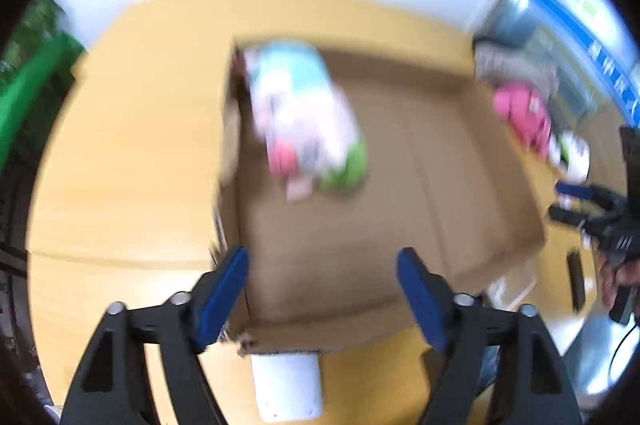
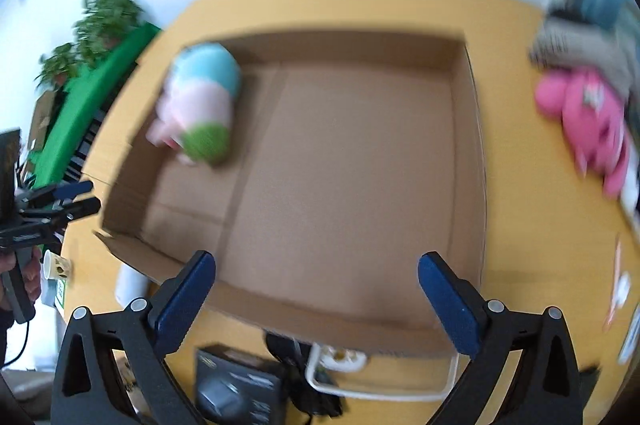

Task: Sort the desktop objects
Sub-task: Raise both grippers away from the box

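Observation:
An open cardboard box [image 1: 400, 289] [image 2: 360, 45] sits on the yellow table. A pastel plush toy [image 1: 300, 117] [image 2: 204, 105], blue, pink and green, lies in its far left corner. A pink plush toy [image 1: 524, 115] [image 2: 588, 113] lies on the table right of the box. My left gripper [image 1: 322, 289] is open and empty over the box's near left edge. My right gripper [image 2: 316, 293] is open and empty over the box's near edge. Each gripper also shows in the other's view, the right one [image 1: 576, 203] and the left one [image 2: 76, 197]. Both views are blurred.
A white roll [image 1: 288, 385] stands at the box's near edge. A black box [image 2: 240, 385], cables and a white frame [image 2: 380, 389] lie in front of the box. A paper cup [image 2: 56, 265] is at left. A grey object [image 2: 572, 45] lies behind the pink plush.

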`<move>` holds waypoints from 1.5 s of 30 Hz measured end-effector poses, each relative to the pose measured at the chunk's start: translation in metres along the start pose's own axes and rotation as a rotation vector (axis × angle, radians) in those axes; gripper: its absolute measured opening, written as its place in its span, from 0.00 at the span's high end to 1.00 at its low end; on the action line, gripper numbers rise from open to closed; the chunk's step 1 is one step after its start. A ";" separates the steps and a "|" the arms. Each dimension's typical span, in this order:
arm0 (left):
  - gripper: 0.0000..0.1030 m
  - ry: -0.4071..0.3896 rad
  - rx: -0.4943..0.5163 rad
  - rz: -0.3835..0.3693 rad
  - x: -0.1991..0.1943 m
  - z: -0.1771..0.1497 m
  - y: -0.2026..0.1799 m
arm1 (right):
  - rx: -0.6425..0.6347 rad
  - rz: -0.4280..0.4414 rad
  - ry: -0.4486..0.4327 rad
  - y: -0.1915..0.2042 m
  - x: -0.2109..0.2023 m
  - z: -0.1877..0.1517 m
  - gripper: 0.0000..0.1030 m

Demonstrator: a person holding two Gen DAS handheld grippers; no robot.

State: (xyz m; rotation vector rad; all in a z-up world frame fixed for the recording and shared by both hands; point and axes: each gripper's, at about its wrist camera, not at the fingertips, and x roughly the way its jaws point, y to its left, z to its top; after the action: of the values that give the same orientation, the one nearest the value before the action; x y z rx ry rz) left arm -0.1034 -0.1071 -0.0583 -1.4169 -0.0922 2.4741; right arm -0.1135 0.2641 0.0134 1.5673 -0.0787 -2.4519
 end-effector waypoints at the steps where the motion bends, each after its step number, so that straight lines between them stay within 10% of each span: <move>1: 0.23 -0.030 0.003 0.012 -0.010 0.005 -0.005 | -0.027 -0.003 -0.021 0.011 -0.008 0.009 0.00; 13: 0.23 -0.191 0.042 0.179 -0.071 -0.006 -0.051 | -0.078 0.043 -0.135 0.092 -0.034 0.005 0.05; 19: 0.25 -0.241 -0.009 0.126 -0.094 -0.013 -0.053 | -0.013 0.060 -0.126 0.079 -0.048 -0.010 0.84; 20: 0.26 -0.244 -0.009 0.112 -0.097 -0.015 -0.053 | 0.004 0.064 -0.122 0.076 -0.049 -0.012 0.84; 22: 0.68 -0.225 -0.009 0.082 -0.097 -0.016 -0.054 | 0.013 0.053 -0.115 0.076 -0.050 -0.014 0.84; 24: 0.79 -0.179 -0.030 0.032 -0.093 -0.017 -0.053 | 0.024 0.041 -0.117 0.074 -0.053 -0.017 0.73; 26: 0.74 -0.171 -0.046 0.024 -0.093 -0.018 -0.053 | 0.042 0.026 -0.135 0.072 -0.059 -0.021 0.28; 28: 0.55 -0.171 -0.046 0.048 -0.094 -0.019 -0.056 | 0.048 0.019 -0.158 0.072 -0.064 -0.022 0.16; 31: 0.31 -0.186 -0.040 0.056 -0.097 -0.019 -0.061 | 0.039 0.019 -0.161 0.072 -0.069 -0.023 0.12; 45: 0.31 -0.123 -0.014 0.051 -0.092 -0.032 -0.065 | 0.036 0.009 -0.143 0.083 -0.074 -0.037 0.10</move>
State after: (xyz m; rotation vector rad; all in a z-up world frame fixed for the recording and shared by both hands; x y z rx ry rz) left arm -0.0182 -0.0730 0.0147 -1.2868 -0.1010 2.6061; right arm -0.0370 0.2027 0.0770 1.3998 -0.1541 -2.5657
